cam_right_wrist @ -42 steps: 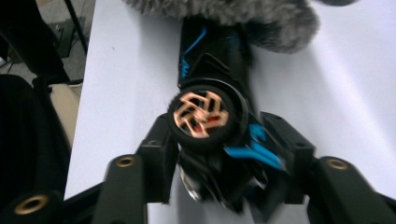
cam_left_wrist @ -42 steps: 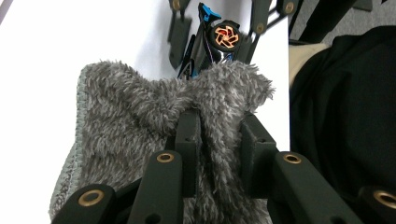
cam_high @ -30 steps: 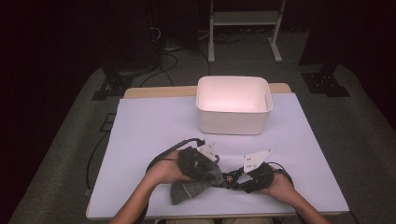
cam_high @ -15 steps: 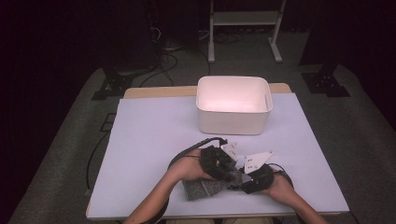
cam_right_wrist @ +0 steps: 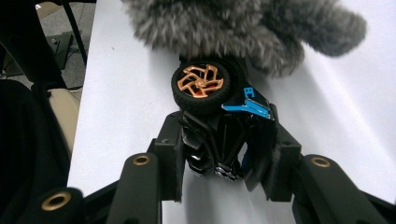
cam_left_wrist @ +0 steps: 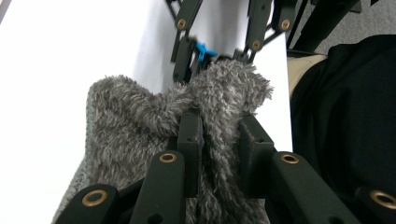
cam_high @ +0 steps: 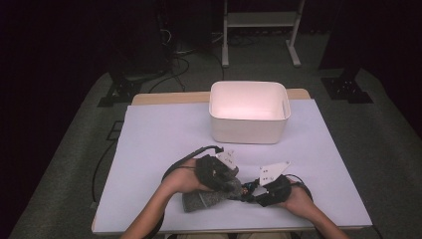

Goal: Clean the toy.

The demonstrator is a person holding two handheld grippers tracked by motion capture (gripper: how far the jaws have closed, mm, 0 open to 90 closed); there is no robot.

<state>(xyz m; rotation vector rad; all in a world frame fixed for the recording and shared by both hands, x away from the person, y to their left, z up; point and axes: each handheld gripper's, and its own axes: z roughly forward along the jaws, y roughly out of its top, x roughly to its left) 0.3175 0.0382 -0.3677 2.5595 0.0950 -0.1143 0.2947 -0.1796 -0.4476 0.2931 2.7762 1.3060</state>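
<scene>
Dark floor and stand legs surround a tabletop (cam_high: 164, 144) covered in pale lilac sheeting, with the work going on near its front edge. A grey fuzzy sock (cam_left_wrist: 140, 121) lies there, its open end bunched up between the fingers of the left gripper (cam_left_wrist: 219, 140), which are pinched narrow on a fold of the pile. From the high view the sock (cam_high: 206, 200) shows as a grey patch under and in front of the left gripper (cam_high: 219, 174), just beside the person's left hand (cam_high: 181, 180). Touching the sock's mouth is a small toy car (cam_right_wrist: 219, 121), black with blue trim and an orange-spoked wheel. The right gripper (cam_right_wrist: 224, 158) holds the car by its body, fingers part-way closed against both sides, with the wheel end pointing at the sock (cam_right_wrist: 243, 28). In the high view the car (cam_high: 247, 189) sits between the two grippers, and the right gripper (cam_high: 271, 189) is low on the tabletop with the right hand (cam_high: 298, 199) behind it.

Compared with a second ago, the left gripper has shifted towards the right one, so the two now sit closer together over the sock; the right gripper has kept its place and its grip.

Farther back, well apart from the hands, a white tub (cam_high: 248, 112) stands in the same spot as before.
</scene>
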